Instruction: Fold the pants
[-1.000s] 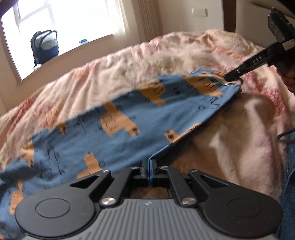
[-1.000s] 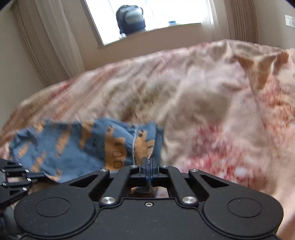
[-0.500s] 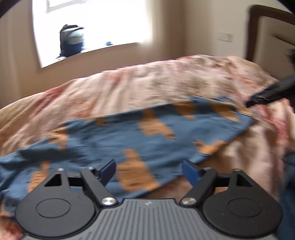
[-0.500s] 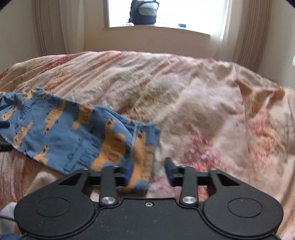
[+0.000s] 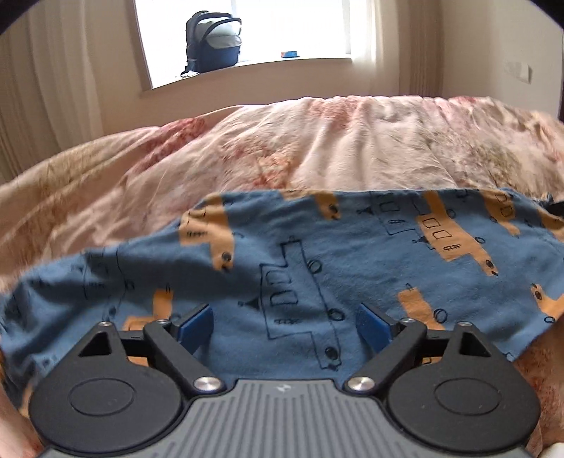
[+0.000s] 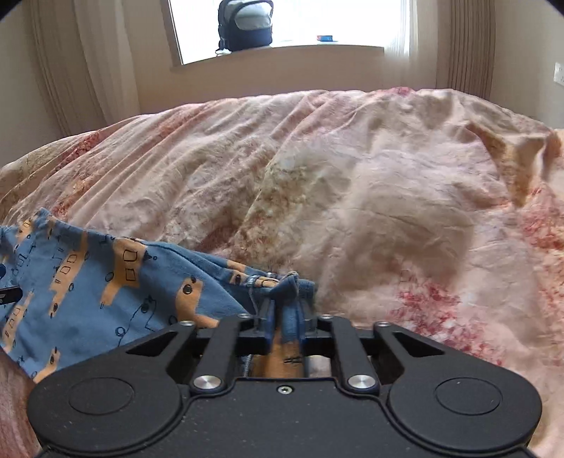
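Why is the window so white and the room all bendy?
Left wrist view: daylight washes out the window, leaving the backpack dark; the fisheye curves the duvet, whose left side is blurred. Right wrist view: same glare, and the pants look sharper.

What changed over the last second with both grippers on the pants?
The left gripper let go of the pants and now hangs open above them. The right gripper opened, then shut again on bunched fabric. The pants stay spread on the bed.

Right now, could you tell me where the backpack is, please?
The backpack stands on the windowsill beyond the bed, at top centre of both wrist views, left of a small blue item.
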Demonstrator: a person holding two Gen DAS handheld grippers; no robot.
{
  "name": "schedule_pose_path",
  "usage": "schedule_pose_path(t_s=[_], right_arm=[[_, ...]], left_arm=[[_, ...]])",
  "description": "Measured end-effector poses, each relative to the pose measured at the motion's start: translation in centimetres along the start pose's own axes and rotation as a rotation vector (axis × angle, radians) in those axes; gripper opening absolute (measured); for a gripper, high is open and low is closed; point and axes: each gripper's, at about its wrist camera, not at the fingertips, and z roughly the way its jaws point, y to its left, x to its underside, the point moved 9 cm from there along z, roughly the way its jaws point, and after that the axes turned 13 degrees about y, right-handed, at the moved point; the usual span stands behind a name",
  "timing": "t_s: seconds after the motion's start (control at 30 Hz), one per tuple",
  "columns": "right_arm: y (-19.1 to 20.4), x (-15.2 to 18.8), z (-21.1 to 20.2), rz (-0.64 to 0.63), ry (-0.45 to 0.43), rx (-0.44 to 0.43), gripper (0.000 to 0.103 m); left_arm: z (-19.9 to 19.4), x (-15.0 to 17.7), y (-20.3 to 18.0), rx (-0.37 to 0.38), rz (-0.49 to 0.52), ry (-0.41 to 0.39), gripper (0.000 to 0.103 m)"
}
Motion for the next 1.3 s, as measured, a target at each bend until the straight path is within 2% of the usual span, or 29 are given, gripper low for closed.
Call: schedule_pose_path(t_s=[0.07,0.13,0.17,0.23,0.27,0.3,0.33,0.37,0.4,0.47,0.5,0.57,0.63,0.7,0.77,0.8,0.87,0.93,1.0,1.03,1.13,1.17,1.23,1.3], right_arm=[[-0.1,-0.4,-1.3,-0.020,-0.062,0.057,0.003],[-0.2,-1.1,-2.6,-0.013,-0.121,0.079,0.003],[-0.1,-1.2,-2.6,-0.013,-0.121,0.085,0.003],[0.0,-0.8,-0.6,-0.030,-0.024,0.115,0.008],[0.0,-0.4,0.4,-0.042,0.020,0.137,0.017],[-0.1,-0.4,0.5,-0.051,0.016,0.164,0.031],[-0.3,-0.6,0.2,-0.037,0.004,0.181,0.039],[-0.5,-1.0,-0.4,-0.007,-0.011,0.195,0.053],[-0.5,-1.4,-1.2,0.014,-0.039,0.205,0.057],[1.1,-2.2,-2.4,-0.036,-0.085,0.219,0.061],[2.9,-2.8,-2.7,-0.076,-0.104,0.196,0.073],[6.6,-3.5,-2.4,-0.148,-0.119,0.101,0.085],[11.3,-3.9,-1.0,-0.244,-0.124,0.005,0.086],[15.1,-4.0,1.3,-0.314,-0.113,-0.026,0.086],[16.9,-3.9,3.9,-0.360,-0.088,0.015,0.086],[16.8,-3.8,5.4,-0.372,-0.075,0.072,0.090],[15.1,-4.4,6.1,-0.327,-0.082,0.103,0.095],[11.1,-5.4,5.2,-0.166,-0.099,0.167,0.093],[8.2,-5.8,3.7,-0.020,-0.142,0.148,0.087],[7.9,-5.9,3.2,0.007,-0.152,0.137,0.087],[11.9,-5.9,3.2,-0.100,-0.164,0.063,0.091],[13.8,-5.8,3.8,-0.147,-0.150,0.031,0.094],[16.7,-5.4,5.3,-0.227,-0.108,0.006,0.095],[17.1,-5.1,6.7,-0.273,-0.058,0.087,0.099]], left_arm=[[0.0,0.2,0.4,0.002,-0.034,-0.017,0.093],[0.0,0.1,0.5,0.010,-0.055,-0.026,0.093],[0.0,0.1,0.6,0.011,-0.060,-0.029,0.093],[0.0,0.1,0.6,0.005,-0.055,-0.032,0.093],[0.0,-0.1,0.5,-0.001,-0.047,-0.032,0.093],[-0.2,-0.3,0.6,-0.009,-0.039,-0.033,0.093],[-0.7,-0.5,0.8,-0.021,-0.030,-0.041,0.093],[-1.2,-0.7,1.0,-0.027,-0.020,-0.054,0.093],[-1.8,-1.2,1.4,-0.026,-0.009,-0.077,0.093],[-2.4,-2.5,2.3,-0.024,-0.008,-0.113,0.095],[-2.3,-3.2,2.8,-0.026,-0.016,-0.118,0.096],[-1.4,-4.6,3.8,-0.041,-0.025,-0.108,0.096],[-0.1,-6.2,5.1,-0.093,-0.014,-0.117,0.096],[2.0,-7.4,6.9,-0.188,0.002,-0.098,0.096],[4.7,-7.6,8.9,-0.304,0.009,-0.032,0.097],[5.7,-7.6,10.1,-0.343,0.003,-0.017,0.103],[5.9,-7.7,11.0,-0.296,-0.013,-0.046,0.103],[5.2,-7.9,11.4,-0.296,-0.012,-0.066,0.103],[4.0,-8.2,11.1,-0.300,-0.014,-0.089,0.101],[3.4,-8.3,10.7,-0.270,-0.023,-0.106,0.101],[1.7,-8.6,7.5,-0.084,-0.040,-0.181,0.103],[1.7,-8.7,6.3,-0.048,-0.039,-0.186,0.103],[2.6,-8.8,3.5,-0.004,-0.040,-0.161,0.103],[5.2,-9.0,1.8,-0.018,-0.059,-0.087,0.103]])
